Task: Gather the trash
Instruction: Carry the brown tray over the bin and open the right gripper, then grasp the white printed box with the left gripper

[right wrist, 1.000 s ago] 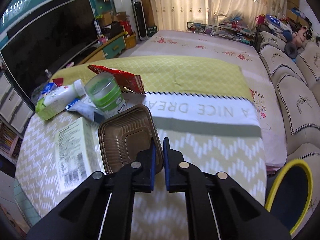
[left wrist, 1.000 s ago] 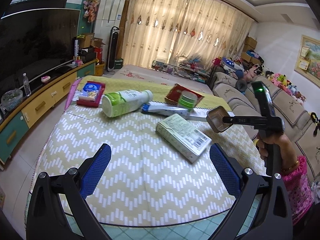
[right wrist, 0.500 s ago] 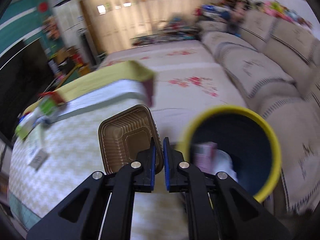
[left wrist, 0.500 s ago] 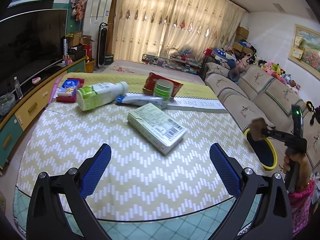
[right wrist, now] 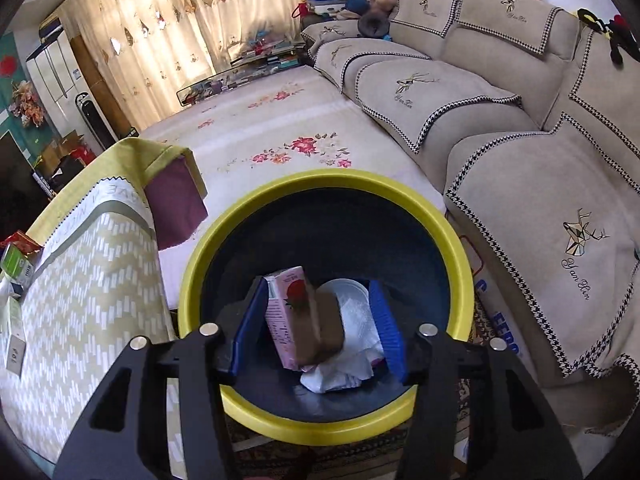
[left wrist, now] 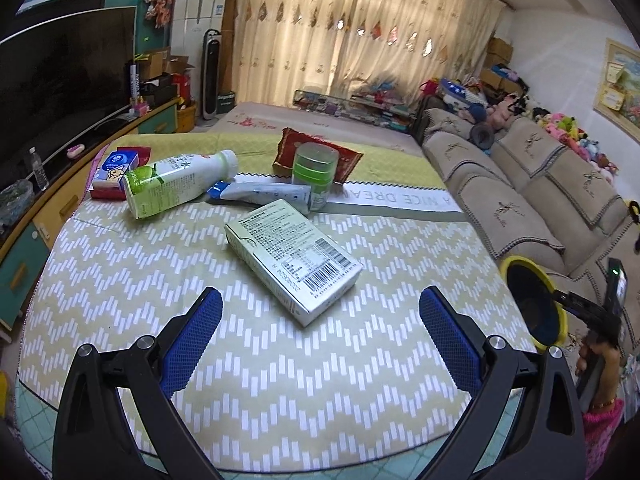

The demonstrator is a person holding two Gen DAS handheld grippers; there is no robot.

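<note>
My right gripper (right wrist: 318,292) hangs over the yellow-rimmed bin (right wrist: 320,178), its jaws opening. A blurred brown plastic tray (right wrist: 326,328) is dropping free between the blue pads onto a pink carton (right wrist: 282,308) and crumpled white paper (right wrist: 352,356). My left gripper (left wrist: 320,296) stands open above the table (left wrist: 120,280), just short of a pale green box (left wrist: 292,256). Behind the box lie a green-and-white bottle (left wrist: 176,184), a tube (left wrist: 260,192), a green-lidded cup (left wrist: 314,168) and a red packet (left wrist: 288,146). In the left wrist view the bin (left wrist: 556,312) is at the table's right edge.
A beige sofa (right wrist: 520,200) runs close behind the bin. A blue and red pack (left wrist: 116,166) lies at the table's far left. A TV cabinet (left wrist: 48,208) lines the left wall. A person's hand (left wrist: 600,356) holds the right gripper's handle.
My right gripper swung off the table to above the bin and opened, letting go of the brown tray. My left gripper moved nearer the pale green box.
</note>
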